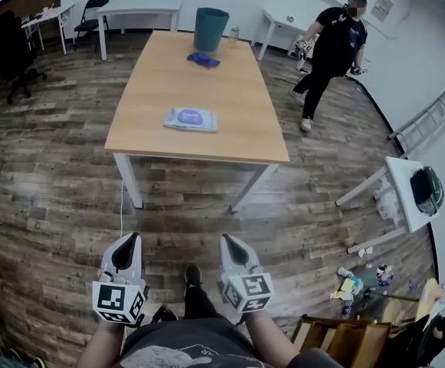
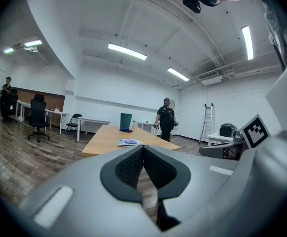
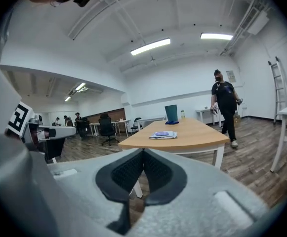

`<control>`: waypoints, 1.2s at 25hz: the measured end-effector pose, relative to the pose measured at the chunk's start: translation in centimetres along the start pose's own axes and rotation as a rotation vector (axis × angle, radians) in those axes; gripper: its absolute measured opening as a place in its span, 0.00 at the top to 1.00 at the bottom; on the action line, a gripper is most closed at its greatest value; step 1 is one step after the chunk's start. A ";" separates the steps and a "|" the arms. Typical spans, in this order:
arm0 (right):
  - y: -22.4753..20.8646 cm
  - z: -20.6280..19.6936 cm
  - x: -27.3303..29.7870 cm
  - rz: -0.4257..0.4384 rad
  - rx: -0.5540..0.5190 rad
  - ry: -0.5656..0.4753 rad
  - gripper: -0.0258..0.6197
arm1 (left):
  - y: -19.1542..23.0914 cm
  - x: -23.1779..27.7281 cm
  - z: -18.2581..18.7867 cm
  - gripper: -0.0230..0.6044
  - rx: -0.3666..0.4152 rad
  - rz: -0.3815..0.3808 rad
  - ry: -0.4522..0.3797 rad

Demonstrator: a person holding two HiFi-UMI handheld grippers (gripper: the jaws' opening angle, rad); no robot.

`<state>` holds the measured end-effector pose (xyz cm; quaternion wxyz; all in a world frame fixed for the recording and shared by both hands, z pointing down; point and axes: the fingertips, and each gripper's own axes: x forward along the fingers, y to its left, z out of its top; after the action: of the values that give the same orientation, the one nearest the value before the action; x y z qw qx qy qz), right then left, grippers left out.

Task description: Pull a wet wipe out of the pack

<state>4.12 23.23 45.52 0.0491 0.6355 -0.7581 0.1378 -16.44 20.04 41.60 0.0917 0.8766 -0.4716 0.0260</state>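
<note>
The wet wipe pack (image 1: 191, 119), pale with a purple label, lies flat near the front of a long wooden table (image 1: 199, 140). The pack (image 2: 129, 142) looks small and far in the left gripper view, and the same pack (image 3: 163, 134) shows on the tabletop in the right gripper view. Both grippers are held over the floor, well short of the table. My left gripper (image 1: 136, 238) is shut with nothing in it. My right gripper (image 1: 224, 240) is shut and empty too. Each points toward the table.
A teal bin (image 1: 211, 28) and a blue cloth (image 1: 203, 60) sit at the table's far end. A person in black (image 1: 331, 48) walks right of the table. A ladder (image 1: 429, 117), a white side table (image 1: 406, 194) and floor clutter (image 1: 356, 282) lie to the right; desks and chairs stand far left.
</note>
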 end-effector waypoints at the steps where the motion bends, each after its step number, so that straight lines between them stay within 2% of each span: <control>1: -0.7 0.2 1.1 0.004 0.008 0.006 0.97 | 0.2 1.0 0.1 0.93 0.006 0.005 0.003; 6: -5.0 2.0 6.9 0.002 -0.008 0.027 0.97 | 1.1 6.4 1.4 0.93 0.007 0.038 0.001; 9: -7.1 3.5 9.7 0.028 0.026 0.022 0.97 | 1.2 9.4 2.5 0.93 0.010 0.060 -0.009; 15: -9.2 5.6 12.8 0.088 0.080 -0.026 0.97 | 1.8 13.3 3.0 0.93 0.031 0.087 -0.009; 20: -10.3 6.9 15.2 0.144 0.051 -0.037 0.97 | 2.3 15.8 3.3 0.93 0.035 0.128 -0.009; 27: -10.1 6.5 18.5 0.162 0.041 0.012 0.97 | 2.7 18.8 3.7 0.93 0.069 0.095 0.013; 30: -10.0 6.2 19.6 0.151 0.035 0.028 0.97 | 4.0 20.3 2.6 0.93 0.056 0.084 0.041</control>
<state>10.87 1.35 45.95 0.0381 0.5753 -0.8006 0.1630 -8.59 0.72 42.25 0.0755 0.8575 -0.5053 0.0613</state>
